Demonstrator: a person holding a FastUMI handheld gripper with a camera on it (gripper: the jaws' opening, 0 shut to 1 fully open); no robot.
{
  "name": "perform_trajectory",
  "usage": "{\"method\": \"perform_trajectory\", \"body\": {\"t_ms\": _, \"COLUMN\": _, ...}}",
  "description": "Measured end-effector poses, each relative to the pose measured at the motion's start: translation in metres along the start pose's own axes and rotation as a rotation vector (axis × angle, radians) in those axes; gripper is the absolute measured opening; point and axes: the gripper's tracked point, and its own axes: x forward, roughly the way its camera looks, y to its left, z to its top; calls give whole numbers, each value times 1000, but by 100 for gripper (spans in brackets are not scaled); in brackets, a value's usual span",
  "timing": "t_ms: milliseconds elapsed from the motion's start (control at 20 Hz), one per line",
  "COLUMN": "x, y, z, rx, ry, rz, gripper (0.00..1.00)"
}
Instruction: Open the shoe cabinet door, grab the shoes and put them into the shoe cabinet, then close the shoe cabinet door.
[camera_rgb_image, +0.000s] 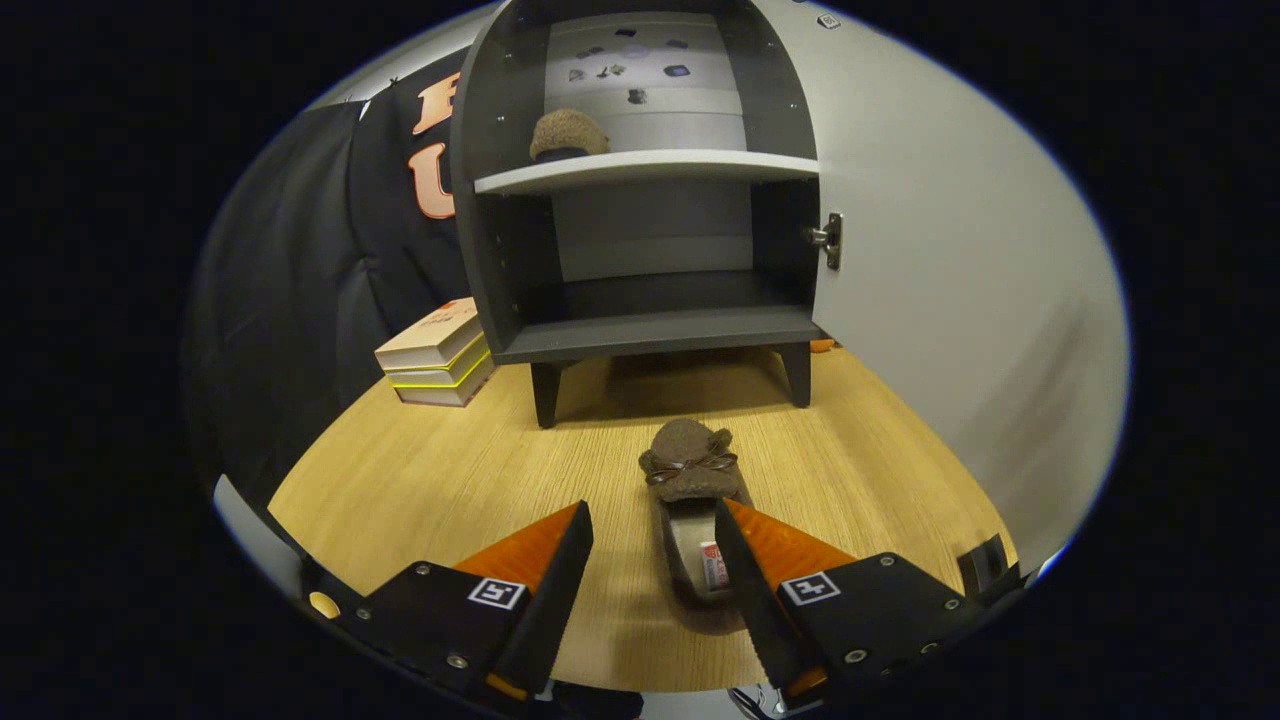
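The tool (652, 540) hovers low over the wooden counter (420, 480) with its fingers spread wide and nothing pinched. A brown fuzzy shoe (690, 500) lies on the counter between them, closer to the right finger, heel nearest the tool and its toe pointing away toward the shoe cabinet (650, 330). The right finger seems to sit at the rim of the heel opening, though I cannot tell if it touches. Beyond the shoe the cabinet stands with its door (960, 300) swung open to the right, and a second shoe (568, 135) already rests on the upper shelf (640, 168).

This shoe looks like a soft slipper: light, floppy, with a plush upper and a small bow over the toe. It should squash under pressure instead of slipping, so nothing fragile here, but a pinch on the fluffy toe may sag. The firmer spot, I judge, is the side wall at the heel opening, one finger inside, one outside. A stack of books (437, 355) sits left of the cabinet, well clear
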Motion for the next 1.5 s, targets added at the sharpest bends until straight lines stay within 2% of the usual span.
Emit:
{"method": "perform_trajectory", "body": {"t_ms": 250, "x": 49, "y": 1, "z": -30, "rx": -3, "ry": 64, "rz": 36, "gripper": 76}}
{"method": "perform_trajectory", "body": {"t_ms": 500, "x": 82, "y": 7, "z": -37, "rx": -28, "ry": 86, "rz": 64, "gripper": 65}}
{"method": "perform_trajectory", "body": {"t_ms": 650, "x": 95, "y": 6, "z": -37, "rx": -36, "ry": 88, "rz": 63, "gripper": 48}}
{"method": "perform_trajectory", "body": {"t_ms": 750, "x": 103, "y": -3, "z": -34, "rx": -42, "ry": 73, "rz": 21, "gripper": 32}}
{"method": "perform_trajectory", "body": {"t_ms": 850, "x": 102, "y": -2, "z": -33, "rx": -40, "ry": 78, "rz": 19, "gripper": 12}}
{"method": "perform_trajectory", "body": {"t_ms": 950, "x": 98, "y": -1, "z": -30, "rx": -51, "ry": 98, "rz": 22, "gripper": 7}}
{"method": "perform_trajectory", "body": {"t_ms": 1200, "x": 66, "y": -9, "z": 22, "rx": -65, "ry": 67, "rz": 19, "gripper": 5}}
{"method": "perform_trajectory", "body": {"t_ms": 1300, "x": 45, "y": -12, "z": 48, "rx": -109, "ry": 45, "rz": 2, "gripper": 5}}
{"method": "perform_trajectory", "body": {"t_ms": 1500, "x": -2, "y": -9, "z": 107, "rx": -108, "ry": -15, "rz": -18, "gripper": 5}}
